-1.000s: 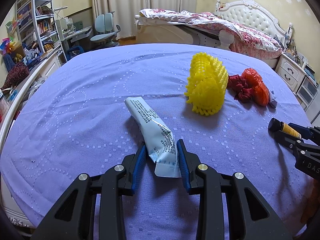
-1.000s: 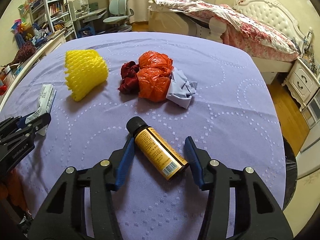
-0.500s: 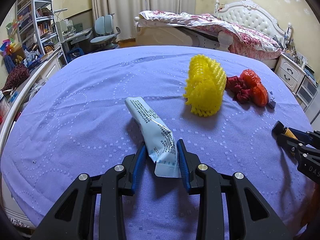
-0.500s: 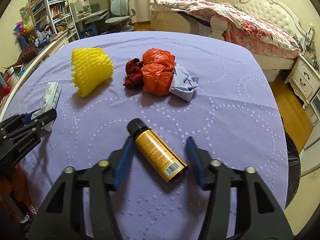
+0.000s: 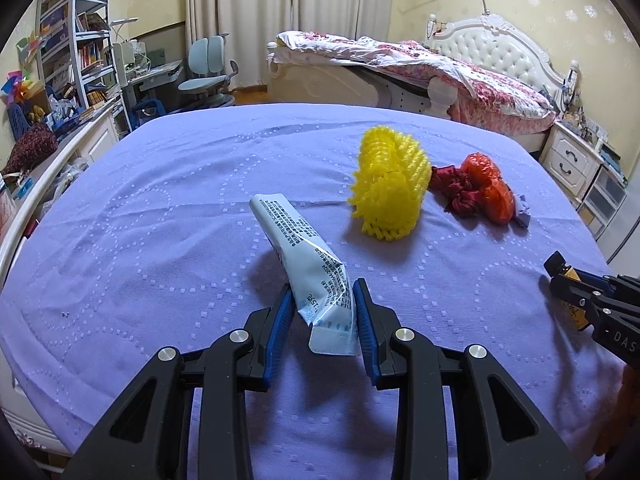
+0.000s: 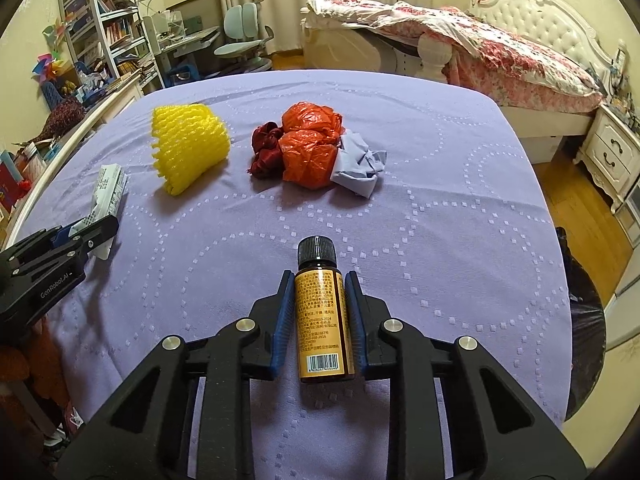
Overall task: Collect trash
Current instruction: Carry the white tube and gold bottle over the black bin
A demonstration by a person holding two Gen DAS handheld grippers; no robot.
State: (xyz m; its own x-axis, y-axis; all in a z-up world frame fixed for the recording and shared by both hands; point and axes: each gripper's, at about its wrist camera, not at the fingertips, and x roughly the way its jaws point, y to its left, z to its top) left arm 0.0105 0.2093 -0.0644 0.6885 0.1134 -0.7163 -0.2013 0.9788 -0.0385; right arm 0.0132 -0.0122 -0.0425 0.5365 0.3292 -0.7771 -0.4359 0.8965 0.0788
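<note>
- Left wrist view: a bedroom lay behind a wide lilac cloth (image 5: 168, 200) with a dotted ring pattern – a white bed (image 5: 472, 68) with a floral quilt at the back, bookshelves (image 5: 76, 44) and a pale blue desk chair (image 5: 208, 68) on the left
- The left gripper (image 5: 322, 312) stood narrow, its blue pads pressed on the crimped end of a white printed tube (image 5: 304, 256) whose far end lay on the cloth
- Beyond the tube sat a yellow foam net (image 5: 390, 188), and just beside that a clump of dark red and orange bags (image 5: 476, 192)
- At the right edge the right gripper (image 5: 576, 292) showed, with a dark cap poking out past its tips
- Right wrist view: the same lilac cloth (image 6: 460, 220) filled the frame, wooden floor (image 6: 568, 196) and a white drawer unit (image 6: 616, 152) to the right
- The right gripper (image 6: 320, 308) was clamped on a small brown bottle (image 6: 322, 320) – yellow label and barcode towards the camera, black cap pointing away
- Farther off lay the foam net (image 6: 188, 148), the bags (image 6: 308, 148) and a crumpled pale blue paper (image 6: 360, 164) touching them
- On the left the left gripper (image 6: 86, 234) held the tube (image 6: 108, 192)
</note>
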